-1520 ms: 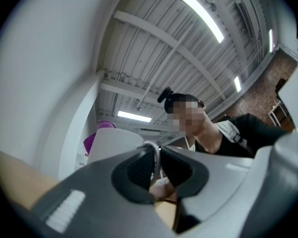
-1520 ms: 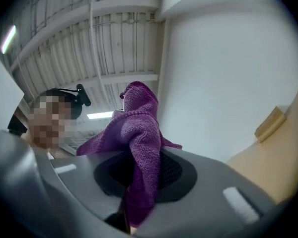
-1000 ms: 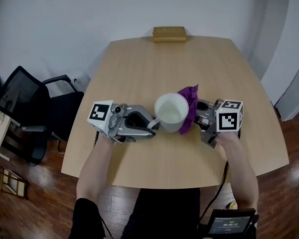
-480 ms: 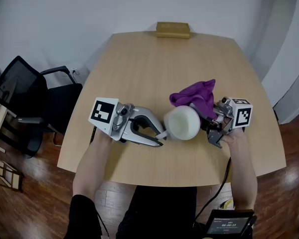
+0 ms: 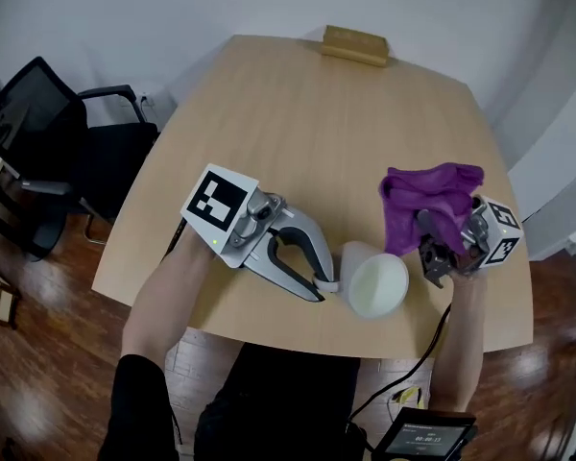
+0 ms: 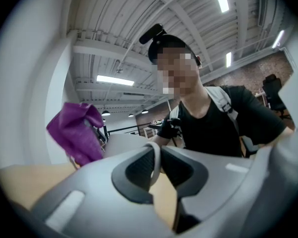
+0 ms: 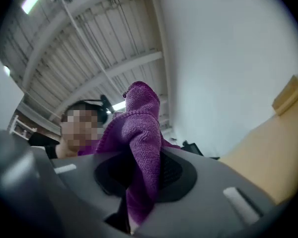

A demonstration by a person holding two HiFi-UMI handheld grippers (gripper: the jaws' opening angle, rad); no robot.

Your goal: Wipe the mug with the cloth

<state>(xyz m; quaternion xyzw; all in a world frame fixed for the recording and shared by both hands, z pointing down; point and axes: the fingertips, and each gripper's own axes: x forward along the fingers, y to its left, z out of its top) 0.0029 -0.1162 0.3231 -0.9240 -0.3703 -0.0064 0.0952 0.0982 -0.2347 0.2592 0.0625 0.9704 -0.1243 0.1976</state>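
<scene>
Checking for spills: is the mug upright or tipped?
Tipped: the mug, its handle clamped in the left gripper, has its mouth angled toward the person.

Your left gripper (image 5: 326, 281) pinches the handle of the mug (image 5: 376, 286), which is tipped just past its tips. Your right gripper (image 5: 436, 241) clamps the purple cloth (image 5: 427, 195), bunched beyond its tips.

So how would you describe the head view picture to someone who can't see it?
Seen from above, a person at a wooden table holds a white mug by its handle in the left gripper, its mouth tipped toward the camera. The right gripper grips a purple cloth beside the mug. An office chair stands at left.
</scene>
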